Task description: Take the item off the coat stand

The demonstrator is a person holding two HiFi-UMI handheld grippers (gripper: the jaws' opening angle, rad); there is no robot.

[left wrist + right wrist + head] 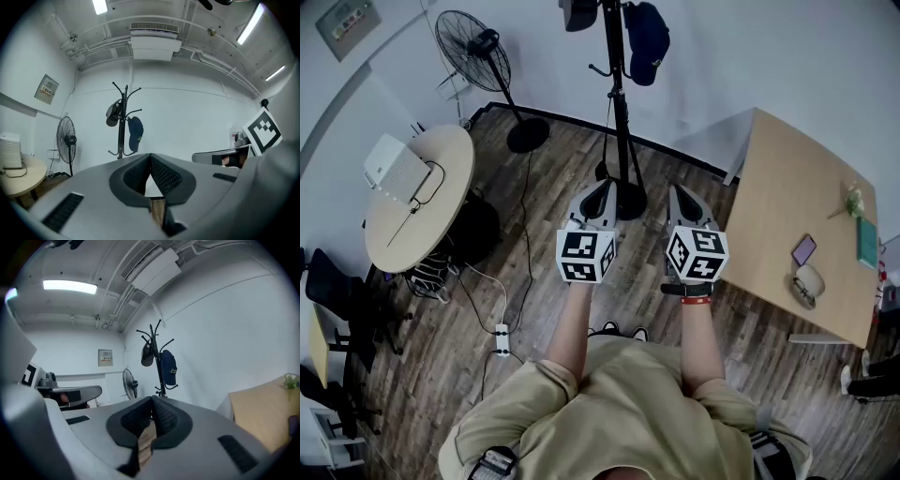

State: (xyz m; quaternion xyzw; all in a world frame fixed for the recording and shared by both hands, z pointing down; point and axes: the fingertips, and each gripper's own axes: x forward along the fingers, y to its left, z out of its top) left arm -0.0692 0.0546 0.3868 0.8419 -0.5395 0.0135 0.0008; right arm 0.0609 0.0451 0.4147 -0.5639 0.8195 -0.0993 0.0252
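Approach to the stand [620,112]; both hung items are on their hooks, nothing taken.
Left to right we list: a fan [478,47] by the wall; a grey hat [578,11] on the stand's left side; the left gripper [602,192], level, jaws clenched on nothing; the stand's pole, upright and well apart ahead of both grippers; a navy cap [647,37] high on its right side; the right gripper [678,197], level, jaws likewise pressed together and empty; a wooden counter [778,187] at the right. We judge the reach not yet begun. The next move calls for stepping closer, raising one gripper to hook height, parting its jaws, closing them on cloth and lifting it clear of the hook. Whether hat or cap is meant, we cannot tell.
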